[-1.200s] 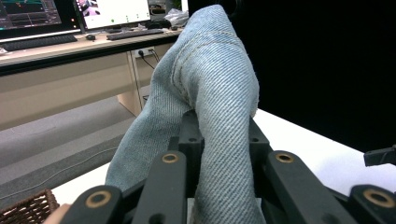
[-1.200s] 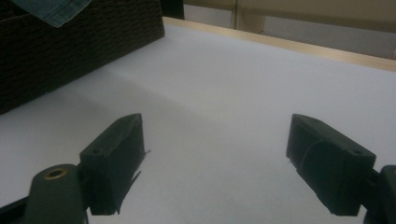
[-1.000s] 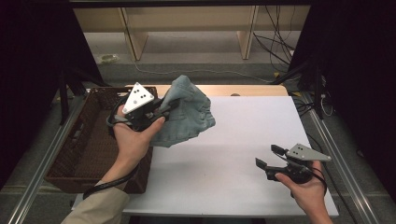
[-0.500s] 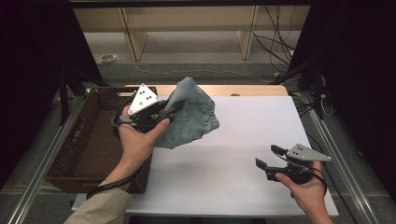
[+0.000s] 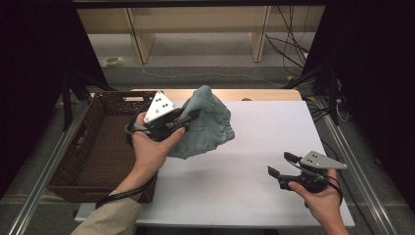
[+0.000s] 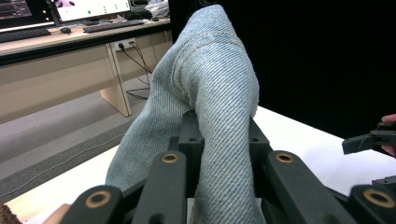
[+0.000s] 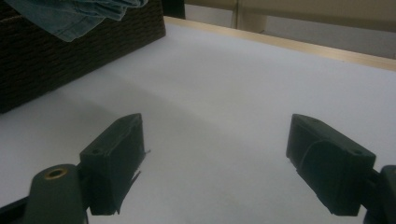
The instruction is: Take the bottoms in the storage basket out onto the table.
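The left gripper [image 5: 193, 116] clamps a bunched denim garment [image 5: 208, 125] in the air, just beside the wicker basket [image 5: 105, 147]. The right gripper [image 5: 279, 165], jaws spread wide, hovers over the white worktop [image 5: 264, 132], well apart from the basket.

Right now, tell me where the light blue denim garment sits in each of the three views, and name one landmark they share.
High view: the light blue denim garment hangs upper centre, clamped in the left tool, beside the dark brown wicker basket.
Left gripper view: denim fills the centre, rising from between the shut jaws.
Right gripper view: its hem shows at the top left corner, above the basket.
Shared landmark: the white tabletop.
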A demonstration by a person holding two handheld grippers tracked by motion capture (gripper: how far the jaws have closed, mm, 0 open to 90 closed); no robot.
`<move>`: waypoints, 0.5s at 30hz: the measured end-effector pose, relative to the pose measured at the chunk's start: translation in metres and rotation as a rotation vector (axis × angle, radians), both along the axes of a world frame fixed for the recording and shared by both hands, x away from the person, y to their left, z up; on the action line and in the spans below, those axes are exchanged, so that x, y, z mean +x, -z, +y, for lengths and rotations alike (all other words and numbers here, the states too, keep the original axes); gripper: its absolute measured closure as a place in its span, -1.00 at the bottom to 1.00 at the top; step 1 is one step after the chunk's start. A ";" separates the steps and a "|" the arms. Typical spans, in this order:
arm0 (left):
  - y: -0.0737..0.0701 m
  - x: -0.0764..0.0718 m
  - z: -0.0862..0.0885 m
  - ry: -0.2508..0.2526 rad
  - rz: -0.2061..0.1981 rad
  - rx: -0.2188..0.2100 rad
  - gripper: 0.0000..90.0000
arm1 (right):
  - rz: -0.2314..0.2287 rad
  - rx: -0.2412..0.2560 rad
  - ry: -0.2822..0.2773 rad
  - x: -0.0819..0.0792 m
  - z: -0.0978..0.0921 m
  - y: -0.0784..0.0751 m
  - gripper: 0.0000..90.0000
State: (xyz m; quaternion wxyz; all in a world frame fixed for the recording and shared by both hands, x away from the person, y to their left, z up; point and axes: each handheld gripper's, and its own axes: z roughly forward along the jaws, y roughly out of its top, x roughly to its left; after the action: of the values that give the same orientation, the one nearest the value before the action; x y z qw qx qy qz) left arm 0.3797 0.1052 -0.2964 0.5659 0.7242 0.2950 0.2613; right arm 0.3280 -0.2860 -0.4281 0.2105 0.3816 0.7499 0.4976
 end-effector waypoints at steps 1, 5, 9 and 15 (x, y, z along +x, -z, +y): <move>0.000 0.000 -0.001 0.001 0.002 0.000 0.68 | 0.000 0.000 0.000 0.000 0.000 0.000 -0.55; 0.002 -0.001 -0.007 0.018 0.003 0.009 0.68 | 0.000 0.003 0.003 0.000 0.000 0.000 -0.55; 0.004 -0.001 -0.011 0.026 0.007 0.010 0.68 | 0.004 0.002 0.002 0.001 0.000 0.000 -0.55; 0.007 -0.001 -0.014 0.032 0.018 0.019 0.68 | 0.001 0.000 0.000 0.000 0.000 0.000 -0.55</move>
State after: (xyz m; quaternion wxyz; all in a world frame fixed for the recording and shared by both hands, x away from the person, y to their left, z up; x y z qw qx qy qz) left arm 0.3787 0.0909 -0.3038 0.5604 0.7364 0.2860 0.2487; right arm 0.3283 -0.2862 -0.4282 0.2098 0.3818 0.7502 0.4974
